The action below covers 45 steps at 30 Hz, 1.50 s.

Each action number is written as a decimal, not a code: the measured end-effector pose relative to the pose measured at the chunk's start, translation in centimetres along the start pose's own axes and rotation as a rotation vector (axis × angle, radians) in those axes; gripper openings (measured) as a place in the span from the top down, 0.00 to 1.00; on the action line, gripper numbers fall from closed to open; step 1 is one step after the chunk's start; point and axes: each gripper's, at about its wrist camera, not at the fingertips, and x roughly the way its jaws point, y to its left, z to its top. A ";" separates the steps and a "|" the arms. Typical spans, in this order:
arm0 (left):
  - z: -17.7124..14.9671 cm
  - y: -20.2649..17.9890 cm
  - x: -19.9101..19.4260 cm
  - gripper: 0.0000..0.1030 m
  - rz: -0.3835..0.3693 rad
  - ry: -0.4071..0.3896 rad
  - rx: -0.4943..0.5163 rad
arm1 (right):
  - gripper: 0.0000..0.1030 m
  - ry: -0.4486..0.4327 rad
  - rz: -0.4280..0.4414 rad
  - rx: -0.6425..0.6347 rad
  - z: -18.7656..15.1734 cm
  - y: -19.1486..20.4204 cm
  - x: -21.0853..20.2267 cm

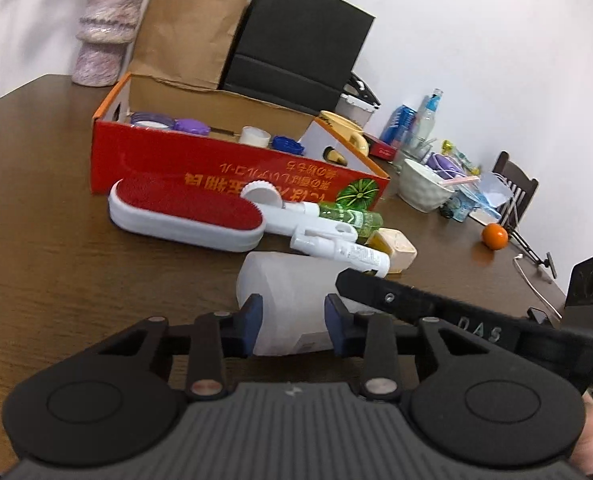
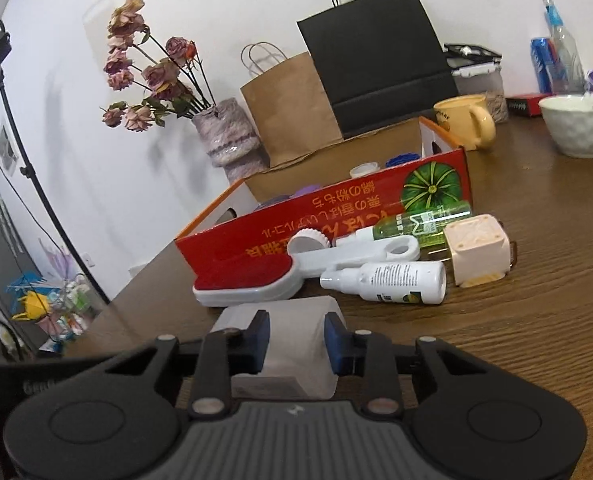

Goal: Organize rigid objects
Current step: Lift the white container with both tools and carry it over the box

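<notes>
Two grippers are clamped on one frosted white plastic container (image 1: 292,300) lying on its side on the brown table (image 1: 56,240): the left gripper (image 1: 292,320) pinches it from one side, the right gripper (image 2: 296,340) from the other. Just beyond it, a red-faced lint brush (image 1: 184,212), a white spray bottle (image 2: 388,280), a green bottle (image 2: 424,222) and a cream cube (image 2: 476,248) are crowded against the near wall of the red box (image 1: 216,168). Bare tabletop is left open to the right, where an orange (image 1: 494,236) lies far off.
</notes>
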 end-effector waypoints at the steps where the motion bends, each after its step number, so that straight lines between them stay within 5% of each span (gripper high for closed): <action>1: 0.0 0.1 0.0 0.65 -0.001 -0.006 -0.014 | 0.72 0.001 -0.001 -0.007 0.0 0.1 0.1; 4: 0.4 0.4 0.3 0.64 0.009 -0.010 -0.038 | 0.68 -0.004 0.003 -0.011 0.0 0.1 0.3; 8: 0.1 -1.3 -0.3 0.73 0.097 -0.052 0.010 | 0.76 -0.005 0.022 0.034 -0.1 0.0 0.0; 17: -4.1 -6.5 -6.2 0.76 0.183 -0.214 0.088 | 0.77 -0.111 0.054 -0.022 -2.0 2.2 -6.2; 28: -5.5 -9.1 -11.5 0.76 0.196 -0.326 0.083 | 0.77 -0.206 0.089 -0.105 -2.7 5.3 -11.6; 35: -1.6 -8.8 -10.8 0.76 0.209 -0.382 0.103 | 0.77 -0.214 0.124 -0.080 1.3 5.5 -9.7; 45: 9.9 -6.1 -4.6 0.76 0.229 -0.408 0.140 | 0.77 -0.207 0.135 -0.073 12.3 5.2 -0.8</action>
